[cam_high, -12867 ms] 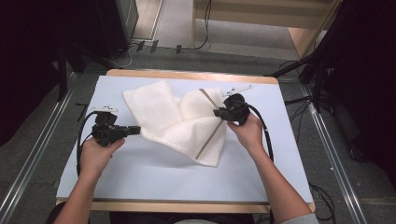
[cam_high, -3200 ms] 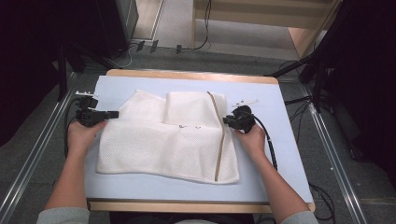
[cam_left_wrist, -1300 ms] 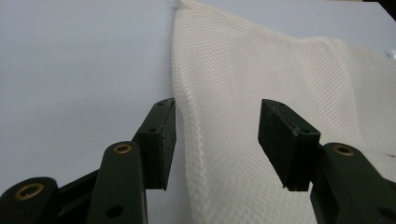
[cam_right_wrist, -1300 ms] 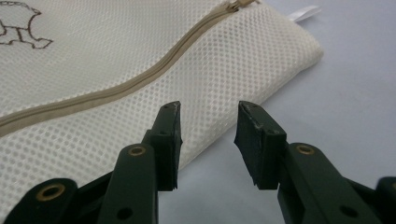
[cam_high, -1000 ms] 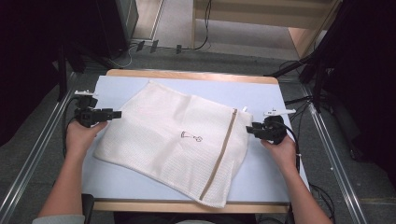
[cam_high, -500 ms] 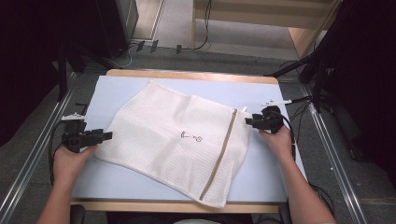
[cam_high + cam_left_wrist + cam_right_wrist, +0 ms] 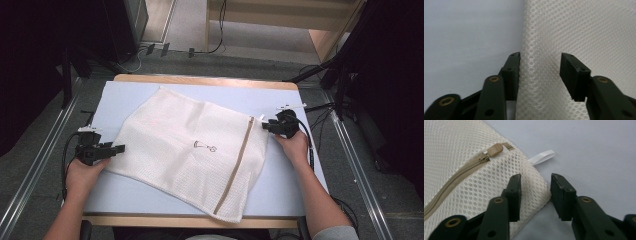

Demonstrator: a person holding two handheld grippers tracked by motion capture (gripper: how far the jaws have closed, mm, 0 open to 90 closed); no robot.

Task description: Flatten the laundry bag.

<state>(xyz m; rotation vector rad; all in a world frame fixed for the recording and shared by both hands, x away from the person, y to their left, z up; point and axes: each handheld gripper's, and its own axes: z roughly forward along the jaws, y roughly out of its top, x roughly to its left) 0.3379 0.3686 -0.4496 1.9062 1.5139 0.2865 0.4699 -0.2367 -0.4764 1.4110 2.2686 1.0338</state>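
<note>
Both hand-held grippers, left [image 7: 540, 72] and right [image 7: 535, 195], closing unclamped over mesh bag [image 7: 192, 150] edges; next, pinch firmly before lifting.

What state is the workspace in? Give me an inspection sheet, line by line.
Surface: pale blue table top with a wooden rim.
Job's things: white mesh laundry bag spread flat and skewed; tan zipper closed, its pull near a white loop tag.
Clutter: nothing seen.
Grippers: left hand-held gripper straddles the bag's edge, jaws just closing, pads not pressing; right hand-held gripper straddles the bag's corner, jaws just closing, likewise not pressing.
Cables: black cable trails from the left one; more lie on the floor.
Surroundings: grey carpeted floor, metal rails, wooden shelving.
</note>
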